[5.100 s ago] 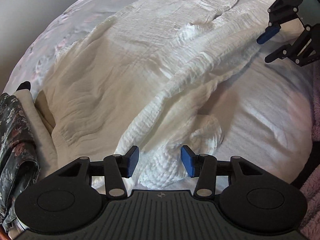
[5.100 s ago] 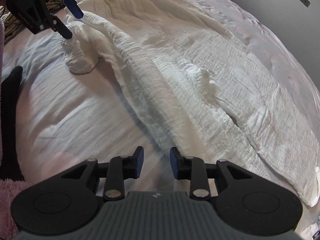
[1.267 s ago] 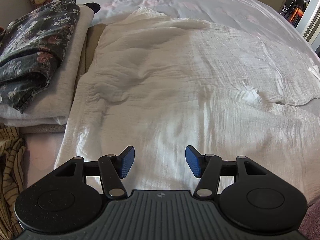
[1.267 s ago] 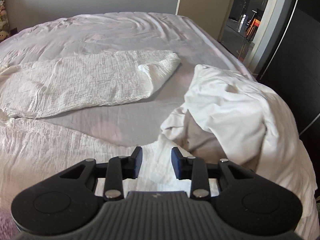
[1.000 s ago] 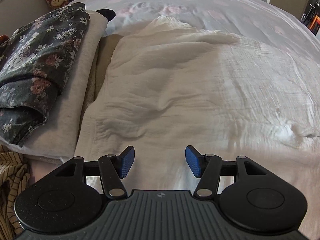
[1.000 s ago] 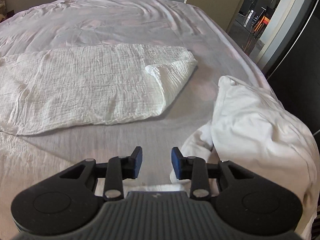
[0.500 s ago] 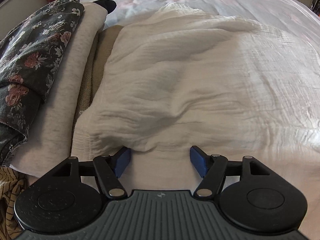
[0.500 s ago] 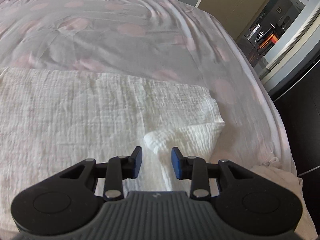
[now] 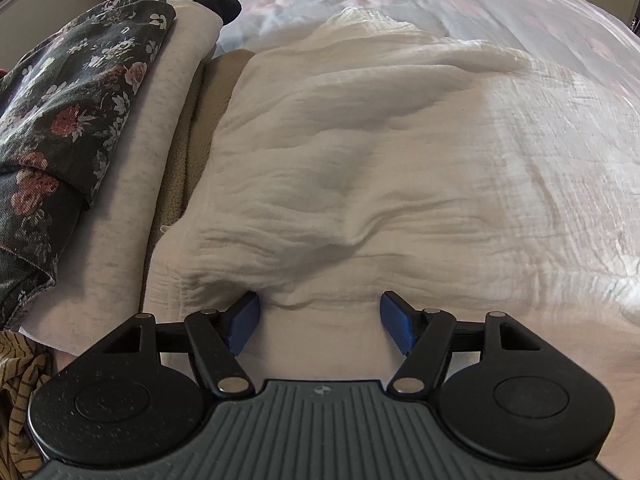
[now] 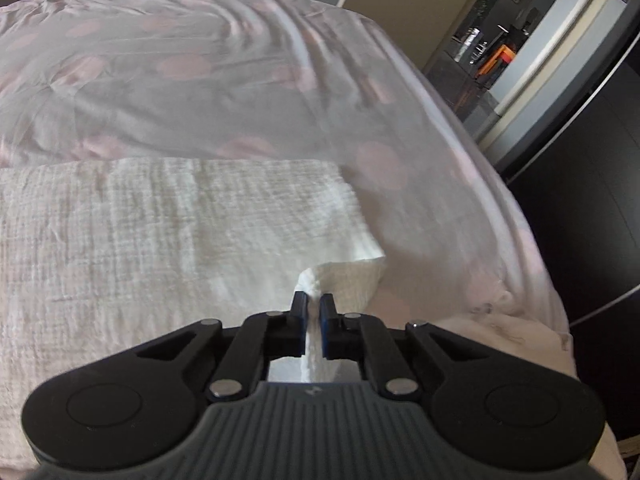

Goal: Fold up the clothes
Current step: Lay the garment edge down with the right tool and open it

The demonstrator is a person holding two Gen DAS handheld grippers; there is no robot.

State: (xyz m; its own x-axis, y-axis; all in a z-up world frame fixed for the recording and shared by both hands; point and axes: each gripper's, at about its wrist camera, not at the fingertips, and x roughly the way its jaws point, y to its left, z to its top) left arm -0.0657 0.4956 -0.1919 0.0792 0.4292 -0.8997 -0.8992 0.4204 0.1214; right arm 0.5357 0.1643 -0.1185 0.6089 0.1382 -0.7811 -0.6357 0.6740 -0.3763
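So the big cream-white crinkled muslin garment is spread mostly flat across the bed, kinda rumpled with a ridge near its hem. Over in the right wrist view, its far corner is folded up.

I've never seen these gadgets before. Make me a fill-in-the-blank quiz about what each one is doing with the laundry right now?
1. The right hand-held gripper is ____ on a corner of the white crinkled cloth.
2. The left hand-held gripper has its blue pads spread ____.
3. The dark ____-patterned garment tops the folded pile.

Missing words: shut; open; floral
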